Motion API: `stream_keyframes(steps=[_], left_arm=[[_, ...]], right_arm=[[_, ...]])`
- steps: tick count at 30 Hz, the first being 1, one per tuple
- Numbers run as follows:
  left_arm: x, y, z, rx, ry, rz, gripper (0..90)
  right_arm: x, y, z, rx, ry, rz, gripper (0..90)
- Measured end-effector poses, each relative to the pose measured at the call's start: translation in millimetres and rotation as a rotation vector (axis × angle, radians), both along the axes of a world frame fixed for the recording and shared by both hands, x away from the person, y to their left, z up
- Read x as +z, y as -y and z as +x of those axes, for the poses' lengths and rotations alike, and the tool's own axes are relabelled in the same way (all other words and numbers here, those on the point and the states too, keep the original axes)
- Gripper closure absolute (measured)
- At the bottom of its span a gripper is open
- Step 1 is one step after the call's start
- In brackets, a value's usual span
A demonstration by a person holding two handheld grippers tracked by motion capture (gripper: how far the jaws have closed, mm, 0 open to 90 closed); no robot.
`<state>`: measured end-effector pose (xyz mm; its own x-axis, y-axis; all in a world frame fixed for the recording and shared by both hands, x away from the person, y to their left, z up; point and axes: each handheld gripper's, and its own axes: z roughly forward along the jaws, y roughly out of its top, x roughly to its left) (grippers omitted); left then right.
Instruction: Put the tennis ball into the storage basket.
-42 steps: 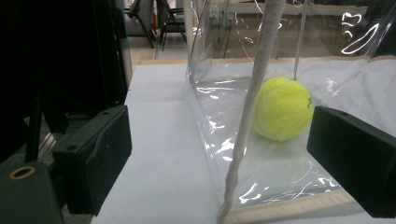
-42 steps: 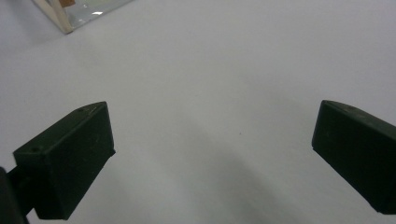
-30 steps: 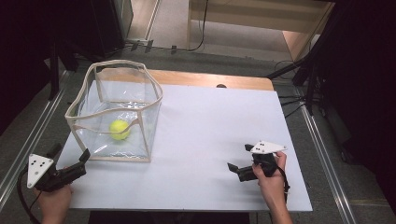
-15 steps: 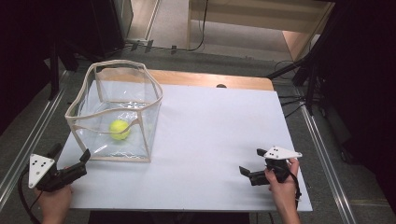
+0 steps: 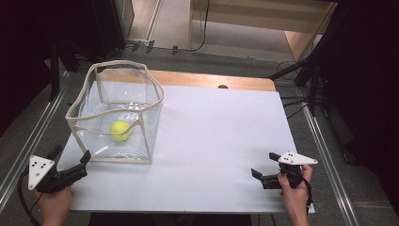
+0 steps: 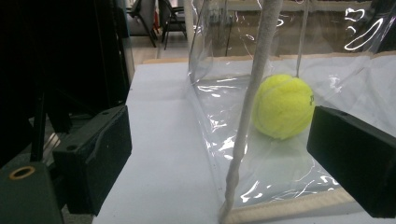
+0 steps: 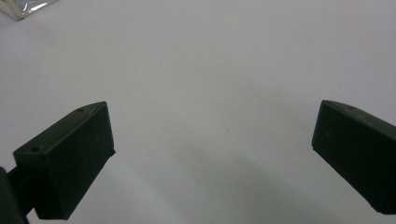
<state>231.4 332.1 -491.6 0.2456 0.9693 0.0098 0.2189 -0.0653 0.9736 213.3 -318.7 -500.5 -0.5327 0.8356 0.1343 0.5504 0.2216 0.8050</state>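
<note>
Nearest the person, at the bottom of the high view, a hand holds each claw over the front edge of the white worktop (image 5: 221,136). The left claw (image 5: 70,165) sits at the near left corner, its jaws spread with nothing between them, pointing toward the near corner of a clear plastic bag (image 5: 117,117). The right claw (image 5: 263,174) hovers at the near right, well apart from the bag, with its grey three-cornered plate on top.

The right gripper view looks along the right claw's (image 7: 212,154) own jaws: they stand wide apart over bare white worktop (image 7: 210,70), holding nothing, and a sliver of crinkled plastic shows at the top left corner (too little to tell more).

The left gripper view gives what the high view cannot: the left claw (image 6: 219,154) is released, its jaws on either side of the bag's (image 6: 280,56) cream-trimmed corner seam, not touching it as far as can be seen. Through the clear wall a yellow tennis ball (image 6: 282,106) rests on the bag's floor, with a dark printed mark on its side.

From above, the ball (image 5: 120,130) lies inside the upright, open-topped bag, toward its near side. Beyond the bag a strip of wooden worktop edge (image 5: 211,79) runs along the far side.
</note>
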Motion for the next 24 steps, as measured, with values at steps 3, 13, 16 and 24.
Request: stream_keyframes(steps=[3, 13, 16, 24], left_arm=[[0.0, -0.1, 0.0, 0.0, 0.0, -0.001, 6.9], [0.1, -0.3, 0.2, -0.002, 0.0, -0.003, 6.9], [0.5, -0.6, -1.1, -0.013, 0.007, -0.004, 6.9], [1.8, -1.2, -2.3, -0.005, 0.016, -0.004, 6.9]], right_arm=[[-0.6, 6.8, -2.0, -0.014, -0.001, 0.004, 0.0], [-1.8, 23.0, -7.2, -0.054, 0.014, 0.027, 0.0], [-1.9, 27.6, -8.9, -0.061, 0.015, 0.028, 0.0], [-4.9, 40.0, -13.7, -0.095, 0.043, 0.058, 0.0]])
